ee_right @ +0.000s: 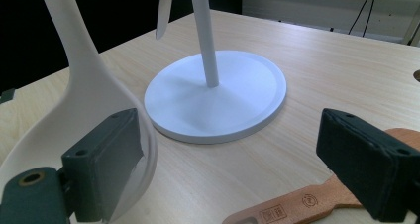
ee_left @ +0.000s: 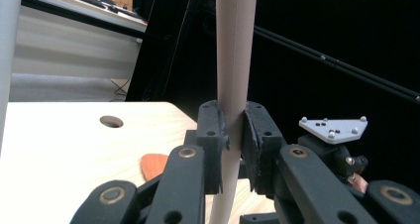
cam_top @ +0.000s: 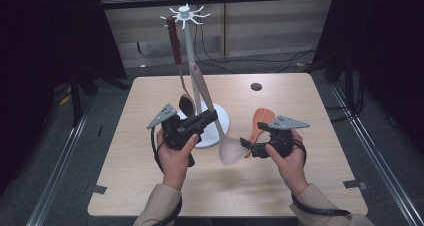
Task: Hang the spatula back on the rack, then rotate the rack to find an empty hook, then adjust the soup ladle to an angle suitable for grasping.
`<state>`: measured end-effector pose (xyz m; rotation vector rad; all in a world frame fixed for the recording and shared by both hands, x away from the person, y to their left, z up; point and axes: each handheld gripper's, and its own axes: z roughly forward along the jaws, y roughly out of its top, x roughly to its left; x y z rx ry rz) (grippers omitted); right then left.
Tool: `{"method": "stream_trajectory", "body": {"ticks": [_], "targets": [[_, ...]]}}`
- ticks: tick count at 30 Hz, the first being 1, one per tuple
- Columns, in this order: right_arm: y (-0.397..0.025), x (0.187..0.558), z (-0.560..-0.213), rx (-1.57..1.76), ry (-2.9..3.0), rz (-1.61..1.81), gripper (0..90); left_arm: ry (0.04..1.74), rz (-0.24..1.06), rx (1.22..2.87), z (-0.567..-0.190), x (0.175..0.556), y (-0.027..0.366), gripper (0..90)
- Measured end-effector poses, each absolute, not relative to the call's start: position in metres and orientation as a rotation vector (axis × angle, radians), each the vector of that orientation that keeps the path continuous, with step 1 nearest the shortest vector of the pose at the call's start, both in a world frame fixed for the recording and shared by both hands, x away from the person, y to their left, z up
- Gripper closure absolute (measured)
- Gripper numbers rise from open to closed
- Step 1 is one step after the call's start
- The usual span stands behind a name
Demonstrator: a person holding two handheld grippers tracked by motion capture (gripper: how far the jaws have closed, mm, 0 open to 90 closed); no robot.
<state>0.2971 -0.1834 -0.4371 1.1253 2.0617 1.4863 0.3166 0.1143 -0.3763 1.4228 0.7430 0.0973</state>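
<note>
My left gripper (cam_top: 211, 117) (ee_left: 235, 143) is shut on the handle of a pale beige spoon (cam_top: 231, 150) (ee_left: 234, 60), which hangs slanted with its bowl low over the table. The bowl (ee_right: 74, 110) sits just beside one jaw of my right gripper (cam_top: 244, 143) (ee_right: 237, 169), which stands open and holds nothing. A white utensil stand (cam_top: 188, 46) rises from a round base (ee_right: 218, 95) behind the spoon. A brown-handled ladle (cam_top: 175, 43) hangs from one of its hooks. A wooden spatula (cam_top: 261, 120) (ee_right: 297, 204) lies flat on the table under my right gripper.
The light wooden table (cam_top: 300, 181) has a round cable hole (cam_top: 256, 86) (ee_left: 111, 121) at the back right. Dark curtains and cables lie beyond the far edge. The stand's pole (ee_left: 7, 60) is close on the left of the held spoon.
</note>
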Motion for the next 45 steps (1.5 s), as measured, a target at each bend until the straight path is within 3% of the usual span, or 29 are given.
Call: {"method": "stream_trajectory", "body": {"ticks": [45], "targets": [[-0.207, 0.295, -0.44, 1.188, 2.009, 1.477, 8.6, 0.71, 0.13, 1.425, -0.344, 0.333, 0.128, 79.1]]}}
